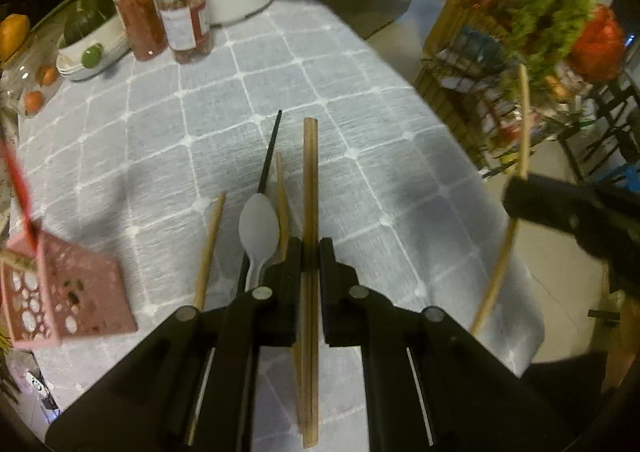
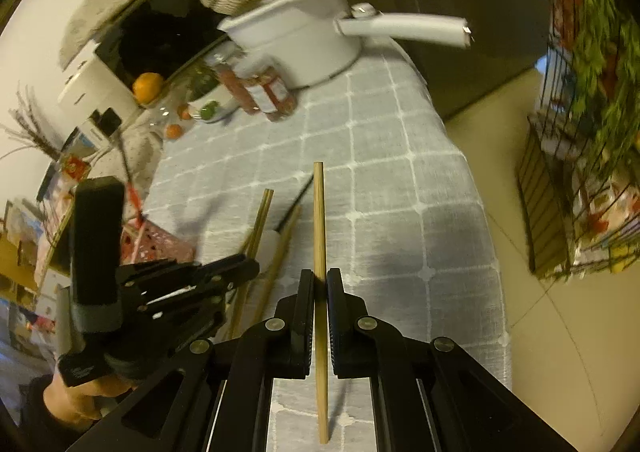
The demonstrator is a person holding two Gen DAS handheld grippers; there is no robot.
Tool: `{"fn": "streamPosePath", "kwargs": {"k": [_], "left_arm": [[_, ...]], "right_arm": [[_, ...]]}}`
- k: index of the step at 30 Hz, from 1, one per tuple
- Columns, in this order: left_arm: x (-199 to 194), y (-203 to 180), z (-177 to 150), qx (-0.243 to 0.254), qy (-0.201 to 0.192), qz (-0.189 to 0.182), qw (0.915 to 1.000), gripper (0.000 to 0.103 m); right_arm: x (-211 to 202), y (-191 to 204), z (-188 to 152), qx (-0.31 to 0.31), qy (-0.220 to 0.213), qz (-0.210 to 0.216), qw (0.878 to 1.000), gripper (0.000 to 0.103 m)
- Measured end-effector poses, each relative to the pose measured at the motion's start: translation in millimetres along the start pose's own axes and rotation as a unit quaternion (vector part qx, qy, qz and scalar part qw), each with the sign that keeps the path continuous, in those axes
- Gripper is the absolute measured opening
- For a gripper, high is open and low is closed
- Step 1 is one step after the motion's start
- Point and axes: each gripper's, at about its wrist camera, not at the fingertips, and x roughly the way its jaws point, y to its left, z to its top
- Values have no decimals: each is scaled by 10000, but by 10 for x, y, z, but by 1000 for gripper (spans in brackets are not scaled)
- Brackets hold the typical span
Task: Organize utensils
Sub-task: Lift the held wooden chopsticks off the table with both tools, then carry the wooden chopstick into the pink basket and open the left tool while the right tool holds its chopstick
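While our left tongs (image 1: 310,252) clamp a pair of wooden chopsticks (image 1: 310,172) pointing to twelve o'clock over the bench (image 1: 360,92), our right tongs (image 2: 320,284) pinch a single chopstick (image 2: 319,220); a white spoon (image 1: 258,228) lies at eleven

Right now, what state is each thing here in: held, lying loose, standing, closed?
left claw: shut on chopstick pair
right claw: shut on single chopstick
white spoon: lying loose on tablecloth
black chopstick: lying loose
pink holder: tipped over
jars: upright, lidded
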Motion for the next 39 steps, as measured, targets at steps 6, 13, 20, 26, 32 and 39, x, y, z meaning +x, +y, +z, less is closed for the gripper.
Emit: {"fn": "streamPosePath", "kwargs": {"k": [6, 13, 20, 26, 32, 39], "left_arm": [[-433, 109, -221, -70, -724, -192, 9972, 9], [-935, 223, -356, -194, -1466, -183, 9888, 9], [-1440, 329, -411, -247, -2208, -165, 9749, 9], [-1765, 544, -513, -509, -2734, -60, 9605, 9], [-2088, 756, -593, -776, -3431, 305, 9356, 9], [-2148, 1007, -648, -1129, -4393, 918, 8865, 9]], "right_arm": [[-218, 253, -50, -352, -313, 47, 9989, 6], [-394, 531, -92, -692, -703, -31, 9951, 6], [-584, 847, -100, -1076, -1112, -61, 9879, 6], [-714, 1170, -44, -1351, -1432, 77, 9804, 6], [-813, 1456, -22, -1554, -1639, 370, 9734, 6], [-798, 1672, 22, -1635, -1749, 633, 9689, 6]]}}
